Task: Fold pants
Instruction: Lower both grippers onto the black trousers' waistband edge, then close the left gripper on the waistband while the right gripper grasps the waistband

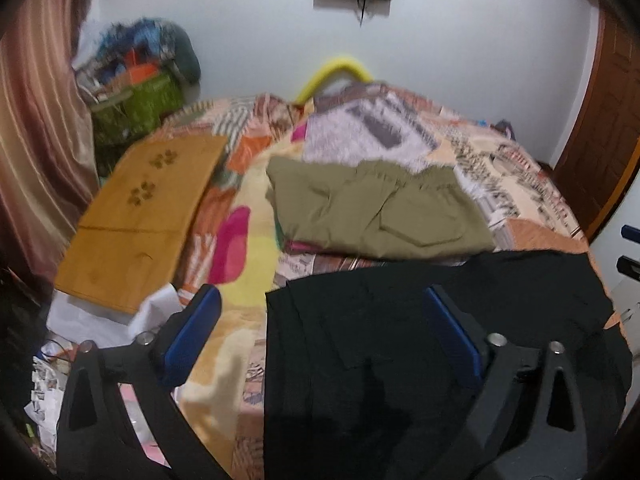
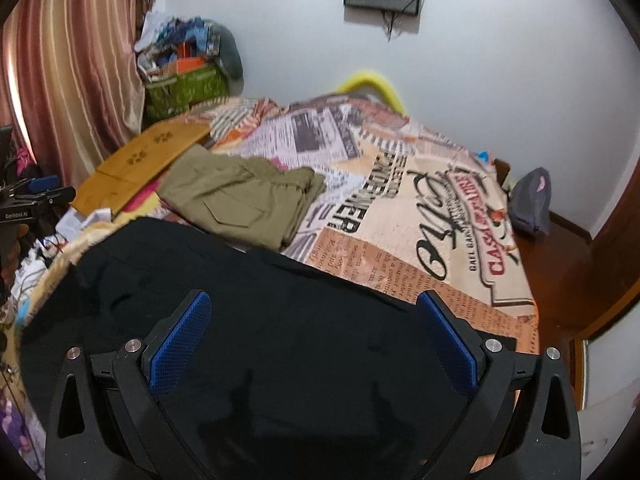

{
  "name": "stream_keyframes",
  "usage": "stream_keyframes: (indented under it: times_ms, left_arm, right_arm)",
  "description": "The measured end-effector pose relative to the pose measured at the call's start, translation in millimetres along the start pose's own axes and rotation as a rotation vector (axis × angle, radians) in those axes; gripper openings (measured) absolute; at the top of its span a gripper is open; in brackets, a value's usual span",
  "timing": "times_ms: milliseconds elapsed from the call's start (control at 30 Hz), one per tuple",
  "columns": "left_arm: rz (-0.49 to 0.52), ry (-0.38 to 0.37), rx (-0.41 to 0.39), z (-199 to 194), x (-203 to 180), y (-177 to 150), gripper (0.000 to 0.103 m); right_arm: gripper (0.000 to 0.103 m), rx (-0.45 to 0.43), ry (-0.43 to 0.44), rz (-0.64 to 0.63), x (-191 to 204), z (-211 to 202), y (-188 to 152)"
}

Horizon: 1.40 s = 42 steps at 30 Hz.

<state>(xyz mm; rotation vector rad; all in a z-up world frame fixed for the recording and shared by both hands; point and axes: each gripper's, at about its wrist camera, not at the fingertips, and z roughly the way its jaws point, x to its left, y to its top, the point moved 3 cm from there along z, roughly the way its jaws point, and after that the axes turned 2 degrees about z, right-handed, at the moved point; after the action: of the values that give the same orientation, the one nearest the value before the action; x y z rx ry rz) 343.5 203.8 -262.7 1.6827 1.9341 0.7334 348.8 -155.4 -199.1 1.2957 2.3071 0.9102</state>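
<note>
Black pants (image 1: 400, 340) lie spread on the near part of the bed, seen as a dark sheet in both wrist views (image 2: 260, 300). My left gripper (image 1: 322, 300) hangs open above their left edge, one blue pad over the bedspread and the other over the black cloth. My right gripper (image 2: 314, 308) is open above the middle of the black pants, nothing between its blue pads. Behind them rests a folded olive-green pair of pants (image 1: 376, 212), also in the right wrist view (image 2: 240, 200).
A patterned bedspread (image 2: 420, 232) covers the bed. A flat yellow-brown board (image 1: 140, 220) lies at its left, with papers below it. A green basket of clutter (image 1: 140, 96) and a striped curtain (image 1: 36, 140) stand at the left. A grey bag (image 2: 530, 200) sits on the floor at right.
</note>
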Motion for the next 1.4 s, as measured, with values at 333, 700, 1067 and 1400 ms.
stream_keyframes:
  times_ms: [333, 700, 1067, 1400]
  left_arm:
    - [-0.031, 0.007, 0.243, 100, 30, -18, 0.079]
    - [-0.099, -0.118, 0.375, 153, 37, -30, 0.070]
    - [-0.088, -0.135, 0.361, 151, 33, -19, 0.037]
    - [-0.062, -0.091, 0.288, 119, 27, -7, 0.020]
  right_arm:
    - [0.097, 0.113, 0.057, -0.091, -1, 73, 6]
    - [0.077, 0.230, 0.118, -0.145, -2, 130, 13]
    - [0.041, 0.335, 0.163, -0.146, -1, 160, 3]
    - [0.006, 0.305, 0.167, -0.063, -6, 146, 7]
